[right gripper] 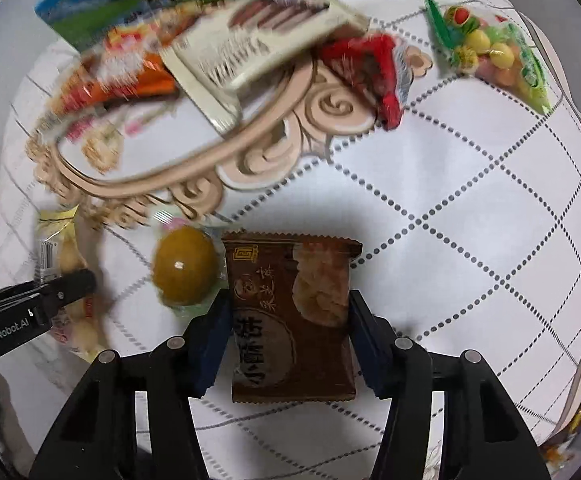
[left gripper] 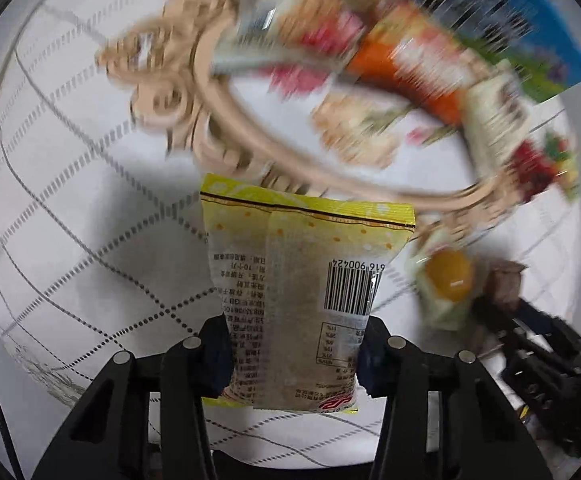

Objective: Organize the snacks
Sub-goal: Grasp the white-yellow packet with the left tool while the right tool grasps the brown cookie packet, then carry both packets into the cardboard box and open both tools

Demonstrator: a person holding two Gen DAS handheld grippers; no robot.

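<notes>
The white quilted tablecloth with dotted grey diamond lines (right gripper: 470,208) and a beige scrollwork oval (right gripper: 322,108) covers the whole work surface. At its far edge lies a large blue-and-green printed carton (right gripper: 90,4). Against it, blurred, rest a cream wafer packet (right gripper: 258,44), an orange foil snack bag (right gripper: 130,72) and a red wrapper (right gripper: 374,72); a clear bag of coloured round sweets (right gripper: 490,56) lies apart to the right.

The left gripper (left gripper: 296,354) is clamped on a yellow plastic snack packet with a barcode (left gripper: 302,280), held clear of the cloth. The right gripper (right gripper: 286,344) is clamped on a brown foil snack packet (right gripper: 290,320), both pads pressing its sides. A small amber jelly cup (right gripper: 184,266) sits on the cloth just left of the brown packet.
</notes>
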